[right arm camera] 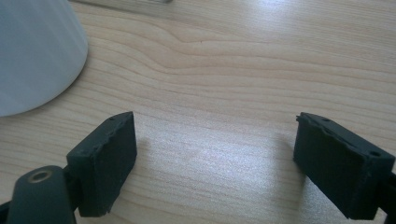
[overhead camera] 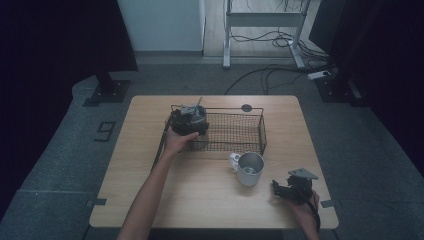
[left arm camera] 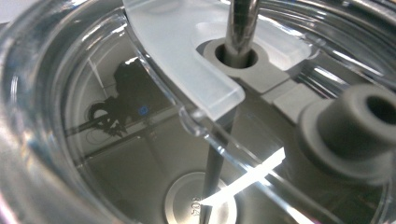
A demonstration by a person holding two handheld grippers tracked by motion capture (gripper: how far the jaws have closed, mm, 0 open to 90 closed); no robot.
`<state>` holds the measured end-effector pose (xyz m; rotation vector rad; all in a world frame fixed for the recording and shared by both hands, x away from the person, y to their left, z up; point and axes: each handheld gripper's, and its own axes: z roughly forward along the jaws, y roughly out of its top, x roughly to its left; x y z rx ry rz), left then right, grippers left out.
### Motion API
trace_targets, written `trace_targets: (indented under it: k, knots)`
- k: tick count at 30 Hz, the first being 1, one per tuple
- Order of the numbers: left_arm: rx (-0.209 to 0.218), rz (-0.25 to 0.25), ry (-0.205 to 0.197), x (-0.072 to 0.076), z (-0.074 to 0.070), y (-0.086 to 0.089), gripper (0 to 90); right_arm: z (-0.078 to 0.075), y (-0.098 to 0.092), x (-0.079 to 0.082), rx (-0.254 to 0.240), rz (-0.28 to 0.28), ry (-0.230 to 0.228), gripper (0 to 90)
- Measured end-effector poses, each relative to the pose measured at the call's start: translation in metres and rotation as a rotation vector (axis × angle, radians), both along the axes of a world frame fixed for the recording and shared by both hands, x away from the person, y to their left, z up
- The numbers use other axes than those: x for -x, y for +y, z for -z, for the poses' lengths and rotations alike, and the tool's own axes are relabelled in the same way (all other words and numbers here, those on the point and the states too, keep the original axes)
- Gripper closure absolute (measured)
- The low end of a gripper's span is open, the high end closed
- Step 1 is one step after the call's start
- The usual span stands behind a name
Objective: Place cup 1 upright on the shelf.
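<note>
High view: the left gripper [overhead camera: 189, 121] holds a clear lidded tumbler with a metal straw [overhead camera: 195, 114] over the black wire basket's [overhead camera: 239, 131] left end; whether its jaws pinch it, I cannot tell. Right gripper [right arm camera: 215, 161], jaws spread, rests on the wooden table [right arm camera: 243, 70] beside a grey metal mug [overhead camera: 249, 168].

bench [overhead camera: 150, 175]: light wood grain
basket [overhead camera: 235, 131]: black wire mesh
mug [overhead camera: 249, 169]: silver metal
right claw [right arm camera: 215, 163]: matte black
lid [left arm camera: 182, 51]: frosted clear
</note>
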<state>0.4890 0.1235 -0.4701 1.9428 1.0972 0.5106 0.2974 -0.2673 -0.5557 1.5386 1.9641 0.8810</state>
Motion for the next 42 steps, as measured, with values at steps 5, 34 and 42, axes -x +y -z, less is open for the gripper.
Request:
trace_targets:
  k: [5, 34, 42]
  knots:
    - [0.006, -0.013, 0.003, 0.001, 0.0, 0.0, 3.3, 0.0, 0.0, 0.0, 0.0, 0.0, 0.0, 13.2]
    - [0.066, -0.009, -0.09, 0.057, -0.038, 0.028, 0.7, 0.0, 0.0, 0.0, 0.0, 0.0, 0.0, 13.2]
    - [0.081, 0.007, -0.104, 0.078, -0.041, 0.035, 2.5, 0.0, 0.0, 0.0, -0.001, 0.001, 0.002, 13.2]
